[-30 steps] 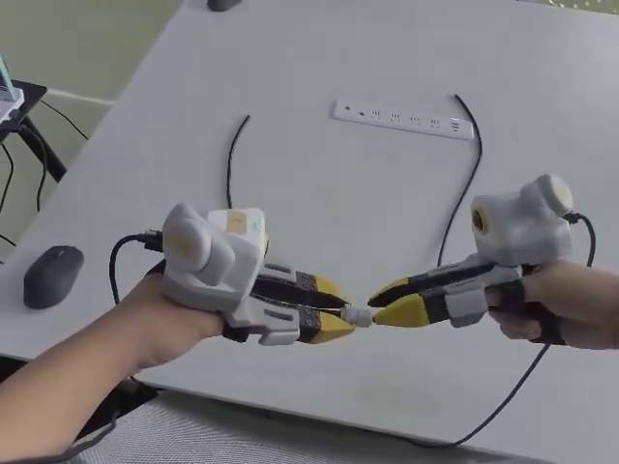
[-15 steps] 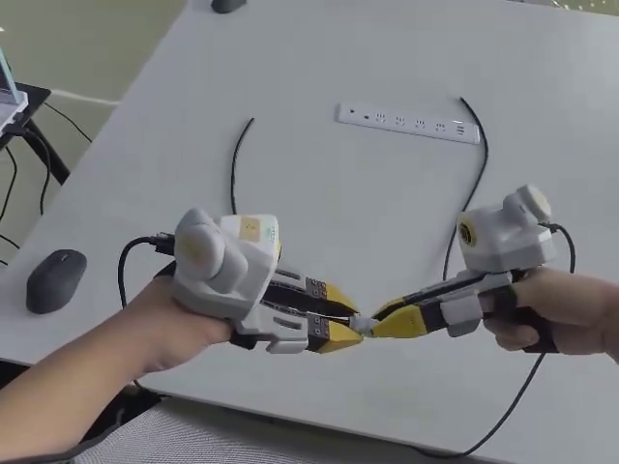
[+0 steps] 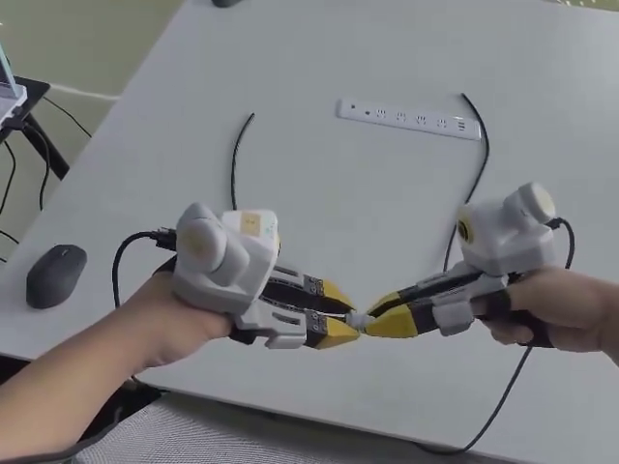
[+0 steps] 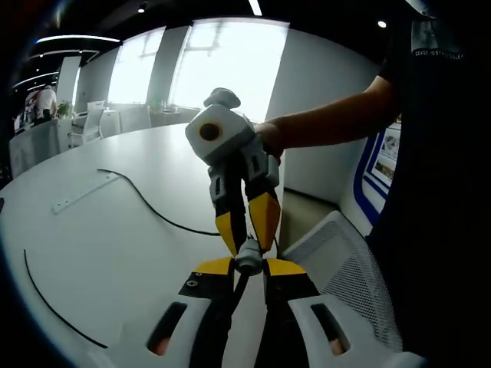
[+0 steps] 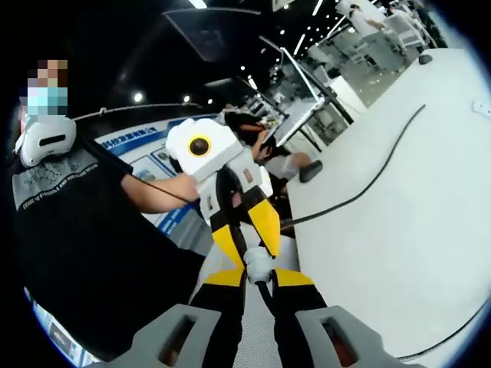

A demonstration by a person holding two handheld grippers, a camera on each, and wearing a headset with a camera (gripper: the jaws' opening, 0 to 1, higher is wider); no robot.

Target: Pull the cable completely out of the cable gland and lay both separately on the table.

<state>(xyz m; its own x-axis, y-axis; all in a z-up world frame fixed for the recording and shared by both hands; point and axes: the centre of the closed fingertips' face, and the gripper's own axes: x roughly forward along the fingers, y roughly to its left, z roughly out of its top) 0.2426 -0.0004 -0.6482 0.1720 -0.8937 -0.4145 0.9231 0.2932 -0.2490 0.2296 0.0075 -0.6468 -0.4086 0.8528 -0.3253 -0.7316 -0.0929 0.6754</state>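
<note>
The left gripper (image 4: 247, 270) has its jaws drawn in on the thin black cable (image 4: 232, 300), which runs back between them. The right gripper (image 5: 259, 280) meets it tip to tip and appears clamped on the small white cable gland (image 3: 356, 319). A stub of cable trails between its jaws too, so the exact bite is hard to judge. The gland hangs in the air over the table (image 3: 368, 193), near its near edge. A power strip (image 3: 408, 120) lies toward the far edge, a loose black lead (image 3: 233, 159) toward the left edge, and a mouse (image 3: 55, 275) at the near left corner.

The gland looks light, hard and smooth, so it is likely to twist or slip and is best pinched across its body. The cable looks soft, so I would grip it just beside the gland and pull it straight in line.
</note>
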